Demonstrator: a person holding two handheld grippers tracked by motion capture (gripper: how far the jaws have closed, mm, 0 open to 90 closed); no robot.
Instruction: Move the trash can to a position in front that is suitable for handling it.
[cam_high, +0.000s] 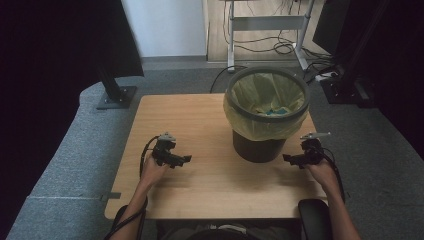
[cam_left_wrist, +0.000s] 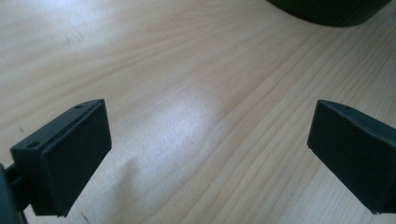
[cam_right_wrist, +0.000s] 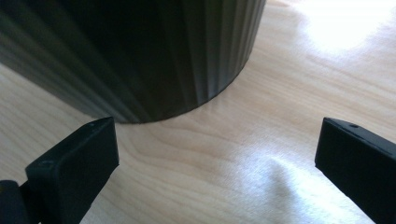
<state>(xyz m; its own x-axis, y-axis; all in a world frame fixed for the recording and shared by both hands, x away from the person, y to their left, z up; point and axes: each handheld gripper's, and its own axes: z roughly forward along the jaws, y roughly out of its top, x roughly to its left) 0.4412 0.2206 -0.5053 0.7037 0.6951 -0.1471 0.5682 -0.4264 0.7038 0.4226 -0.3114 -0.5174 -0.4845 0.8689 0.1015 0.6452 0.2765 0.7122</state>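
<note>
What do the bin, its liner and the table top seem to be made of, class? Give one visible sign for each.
Bin: probably dark moulded plastic, matt, judging by its fine vertical ribs.
Liner: thin yellowish plastic film; it is crinkled, translucent and folded over the rim.
Table top: pale wood or wood-look laminate; grain lines run across it, with a soft satin sheen.

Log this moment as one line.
left gripper open, empty | right gripper open, empty, near bin | bin on table, bag fitted

Bin (cam_high: 265, 112) on the table (cam_high: 200, 115) (far right part), left gripper (cam_high: 182, 160) and right gripper (cam_high: 289, 159) flanking it.
</note>
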